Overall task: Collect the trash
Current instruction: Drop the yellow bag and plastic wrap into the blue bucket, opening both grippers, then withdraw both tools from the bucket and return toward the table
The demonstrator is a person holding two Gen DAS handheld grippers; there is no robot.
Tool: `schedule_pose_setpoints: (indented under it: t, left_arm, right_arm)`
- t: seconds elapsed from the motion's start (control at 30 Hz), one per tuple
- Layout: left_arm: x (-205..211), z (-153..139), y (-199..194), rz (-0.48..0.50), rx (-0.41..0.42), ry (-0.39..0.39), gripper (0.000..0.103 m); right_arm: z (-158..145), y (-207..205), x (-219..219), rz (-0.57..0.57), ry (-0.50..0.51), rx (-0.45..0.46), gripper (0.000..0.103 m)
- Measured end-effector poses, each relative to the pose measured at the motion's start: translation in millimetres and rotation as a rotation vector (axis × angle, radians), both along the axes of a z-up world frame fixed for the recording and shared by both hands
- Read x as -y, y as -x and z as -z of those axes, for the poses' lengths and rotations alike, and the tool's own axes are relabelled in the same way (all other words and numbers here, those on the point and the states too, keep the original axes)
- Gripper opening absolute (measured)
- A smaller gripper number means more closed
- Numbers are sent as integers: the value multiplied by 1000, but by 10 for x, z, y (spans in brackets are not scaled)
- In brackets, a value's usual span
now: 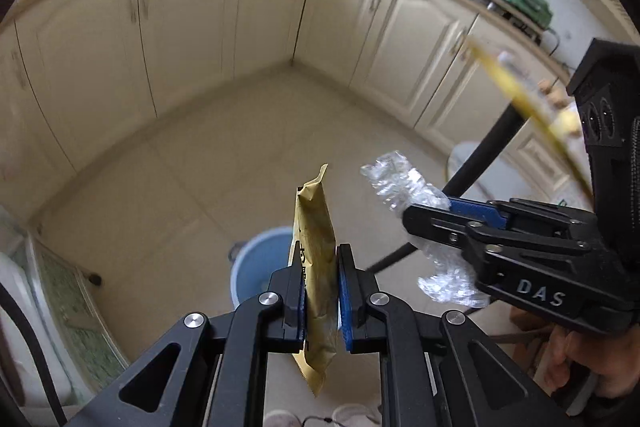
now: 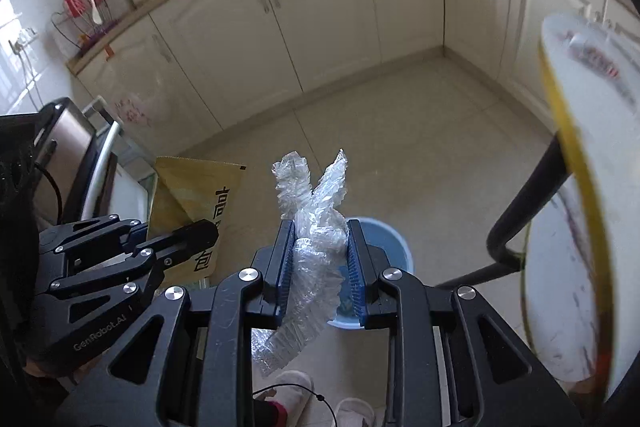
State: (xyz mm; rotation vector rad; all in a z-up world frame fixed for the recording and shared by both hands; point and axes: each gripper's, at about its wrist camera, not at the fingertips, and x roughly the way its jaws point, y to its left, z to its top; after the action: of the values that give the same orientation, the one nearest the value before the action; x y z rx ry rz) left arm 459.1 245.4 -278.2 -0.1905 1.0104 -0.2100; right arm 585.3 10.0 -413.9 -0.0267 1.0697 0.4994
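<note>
- Left wrist view: the left gripper (image 1: 320,291) had its fingers (image 1: 347,297) clamped on a gold-yellow packet (image 1: 314,267), which stood on edge between the blue pads, its top corner poking above them and its lower end hanging below.
- Beyond the packet, down on the tiled floor (image 1: 192,163), a blue bucket (image 1: 256,267) stood partly hidden behind the packet and the fingers.
- To the right in that view, the right gripper (image 1: 424,215) was seen side-on, pinching a crumpled clear plastic wrap (image 1: 396,183) that bunched out above and below its tips; a hand (image 1: 592,359) showed under it.
- Cream cabinets (image 1: 192,23) ran around the corner of the room, and a dark table leg (image 1: 480,163) crossed behind the right gripper.
- Right wrist view: the right gripper (image 2: 322,259) had its fingers (image 2: 356,263) closed on the clear plastic wrap (image 2: 316,227), which stuck up in two twisted tails and trailed down below the pads.
- The blue bucket (image 2: 388,239) sat on the floor directly past the fingers, mostly covered by them and the wrap.
- At left, the left gripper (image 2: 196,231) held the gold-yellow packet (image 2: 192,187) flat-on, dark printed characters visible on it.
- At right, the blurred yellow-edged rim of a round white tabletop (image 2: 576,163) filled the frame edge, with its dark leg (image 2: 520,211) beneath.
</note>
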Motion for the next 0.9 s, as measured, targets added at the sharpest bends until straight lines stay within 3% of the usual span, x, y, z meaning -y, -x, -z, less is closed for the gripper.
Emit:
schedule_pose_setpoints:
  t: [0.2,0.3,0.4,0.5,0.57,0.67,0.7,0.77,0.9]
  left_arm:
    - [11,956,-452,16,-213,39,9]
    - [43,1312,-662,12,-307,47,10]
    - [88,1500,-786,22,-350,3,10]
    - [157,1561,-972,9,-372,29,14]
    - [137,1612,-991,3,-377,17,18]
    - [86,1538,-1065,-29,-380,-23,37]
    - [42,1482,-1051,-47,-371,-32,42]
    - [-13,1322,-956,-89,-344,-52,42]
    - [-195,702,-709,-203,-257,-105,47]
  right_arm:
    - [1179,-444,9,78,29,-199,25]
    - [1621,-633,69,115,10,-283,27]
    - [1915,-761,100,131,10,-339,28]
    - [2031,-839,142,146,14,-358,36]
    - [2065,-879,202,148,6,-361,52]
    - [2063,-940,223,151,6,-357,57]
    - [2040,-943,227,152,2,-356,57]
    - [1937,-906,211,145,0,-339,57]
    - [1505,-788,129,109,-2,-262,60]
